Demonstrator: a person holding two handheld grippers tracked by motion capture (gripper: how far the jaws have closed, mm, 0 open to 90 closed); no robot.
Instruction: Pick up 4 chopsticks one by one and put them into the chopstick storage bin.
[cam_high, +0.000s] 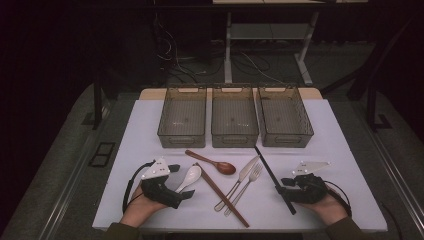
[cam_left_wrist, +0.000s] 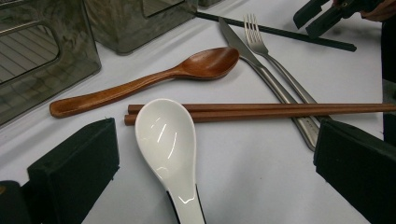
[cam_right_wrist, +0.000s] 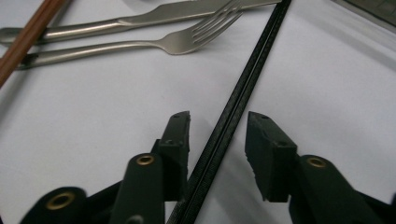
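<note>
My left gripper (cam_high: 182, 192) rests at the near left of the white mat (cam_high: 145, 135), open. A white ceramic spoon (cam_left_wrist: 166, 140) lies between its wide-apart jaws, bowl pointing away, untouched by either pad. My right gripper (cam_right_wrist: 217, 133) sits at the near right, low over a pair of black chopsticks (cam_right_wrist: 247, 79). These chopsticks run between its jaws, close to one pad, with a clear gap to the other. In the high view the black chopsticks (cam_high: 270, 172) slant from the right bin toward the right gripper (cam_high: 281, 189).
Three empty smoky plastic bins (cam_high: 182, 117) (cam_high: 234, 117) (cam_high: 285, 117) stand in a row at the back. Mid-table lie a wooden spoon (cam_high: 212, 162), brown chopsticks (cam_high: 222, 196), a steel knife (cam_high: 245, 172) and a fork (cam_high: 251, 179). Both hands sit near the front edge.
</note>
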